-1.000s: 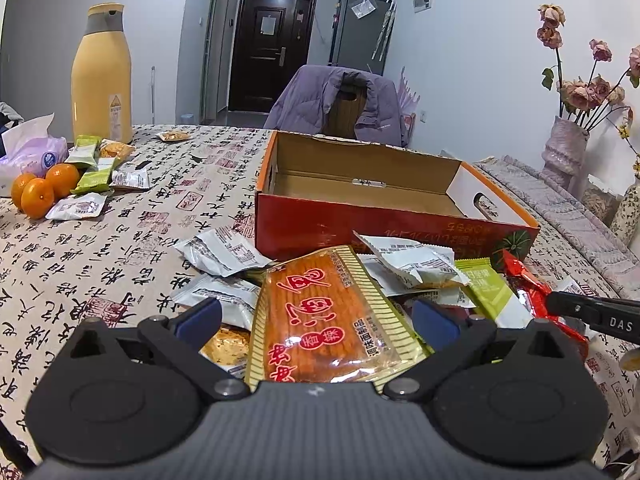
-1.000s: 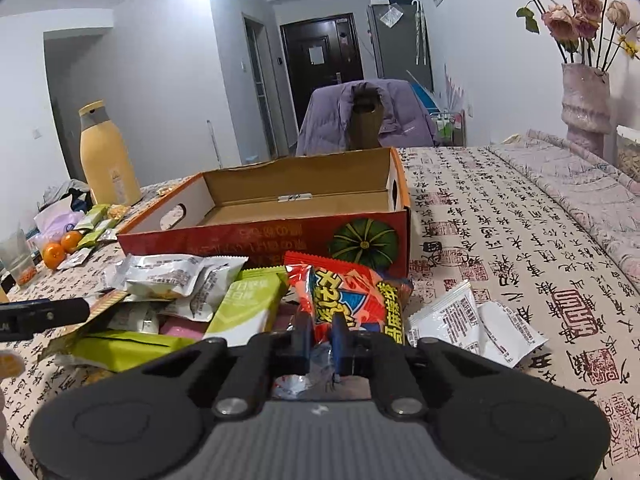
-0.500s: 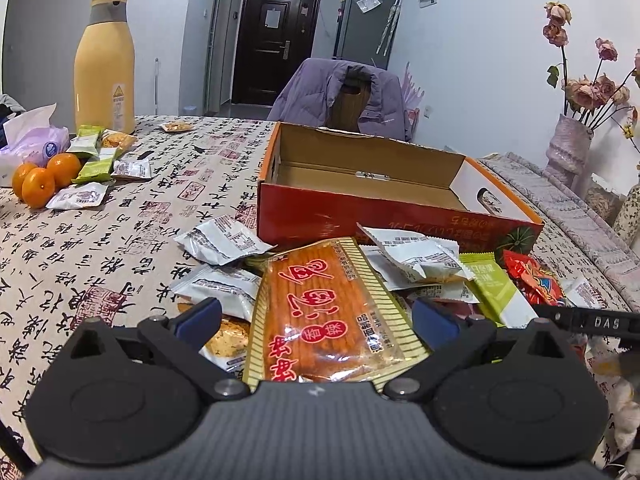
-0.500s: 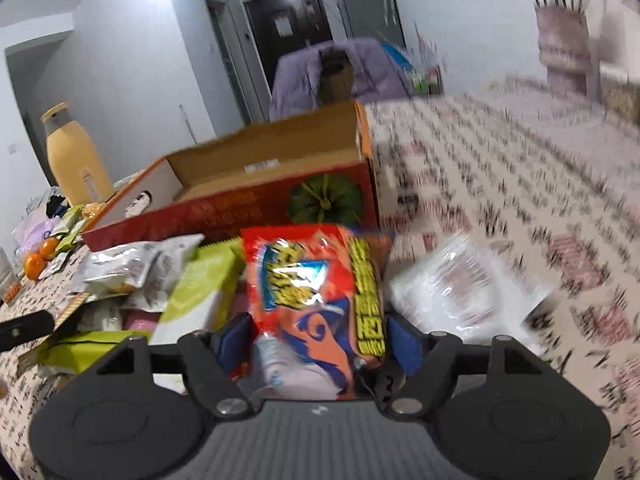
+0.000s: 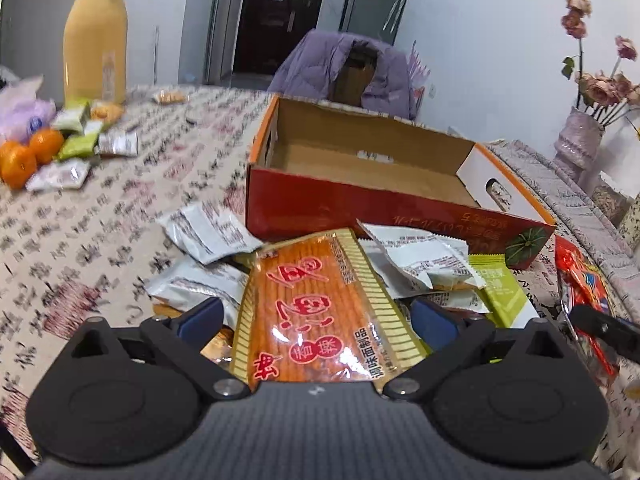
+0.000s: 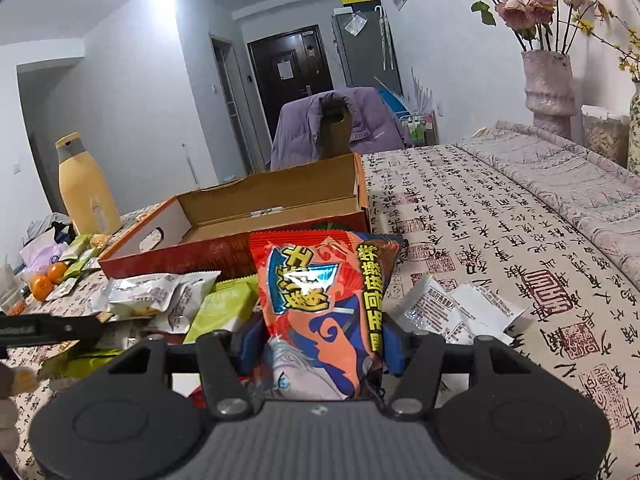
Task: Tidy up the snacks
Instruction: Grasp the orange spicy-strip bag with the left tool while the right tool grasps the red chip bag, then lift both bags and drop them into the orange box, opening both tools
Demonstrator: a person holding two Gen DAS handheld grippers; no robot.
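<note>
An orange noodle-snack pack (image 5: 316, 304) lies on the snack pile between the jaws of my left gripper (image 5: 316, 316). The jaws are closing, still wide, with a small gap at the left pad. My right gripper (image 6: 320, 340) has a red snack bag (image 6: 320, 280) upright between its closing jaws, and both blue pads press on its sides. The same red bag (image 5: 580, 280) shows at the right of the left wrist view. The open red cardboard box (image 5: 360, 208) stands just behind the pile, with bare cardboard inside it (image 6: 224, 248).
Silver packets (image 5: 208, 232) and a green pack (image 5: 500, 292) lie around the pile, with more silver packets (image 6: 460, 312) to the right. At the far left are a yellow bottle (image 5: 96, 36), mandarins (image 5: 28, 152) and small snacks. A vase (image 6: 548, 88) stands at the right and a jacket-draped chair (image 5: 344, 68) behind.
My right gripper opened from shut, took the red bag between its jaws and closed in on it; the bag now stands upright. My left gripper moved forward over the orange pack.
</note>
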